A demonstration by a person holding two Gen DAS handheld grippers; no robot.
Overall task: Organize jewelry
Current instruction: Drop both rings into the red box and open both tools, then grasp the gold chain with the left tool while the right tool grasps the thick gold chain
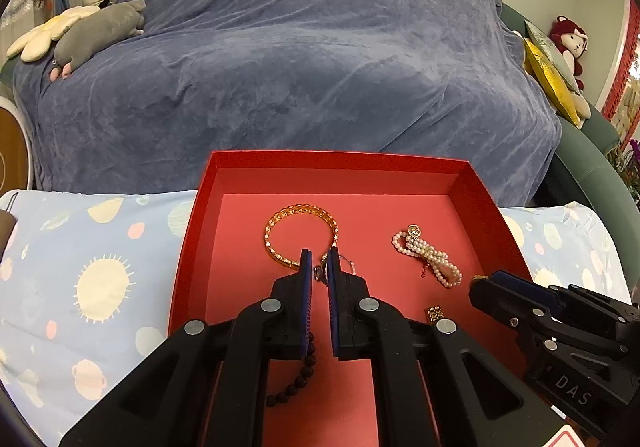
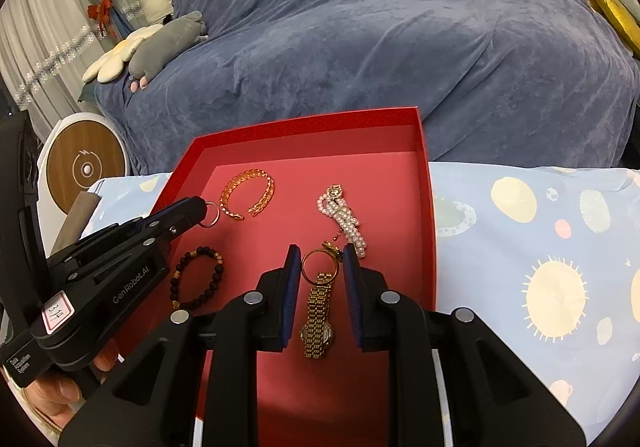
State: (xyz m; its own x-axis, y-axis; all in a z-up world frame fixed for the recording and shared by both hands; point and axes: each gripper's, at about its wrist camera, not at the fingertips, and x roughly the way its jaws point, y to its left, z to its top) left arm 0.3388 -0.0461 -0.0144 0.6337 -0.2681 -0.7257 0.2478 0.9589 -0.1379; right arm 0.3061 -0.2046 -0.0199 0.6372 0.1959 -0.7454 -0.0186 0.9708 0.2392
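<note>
the red tray (image 1: pixel 212 183) sits on a pale blue sun-and-planet cloth (image 1: pixel 100 247), its raised walls closing in all four sides, and the blue-draped sofa (image 1: pixel 300 47) rises just behind the far wall. bare red floor shows toward the tray's far side. the left tongs (image 1: pixel 320 261) hang over the middle, jaws nearly together on a thin silver ring (image 2: pixel 211 215) at the tips, just beside the gold bangle (image 1: pixel 300 235), with the black bead bracelet (image 2: pixel 198 277) beneath them. the right tongs (image 2: pixel 322 253) stand open, holding nothing — a gold ring (image 2: pixel 320 265) lies between the fingers, touching the gold watch (image 2: pixel 318 317) below it. the pearl bracelet (image 2: pixel 346 221) lies just beyond the right finger.
</note>
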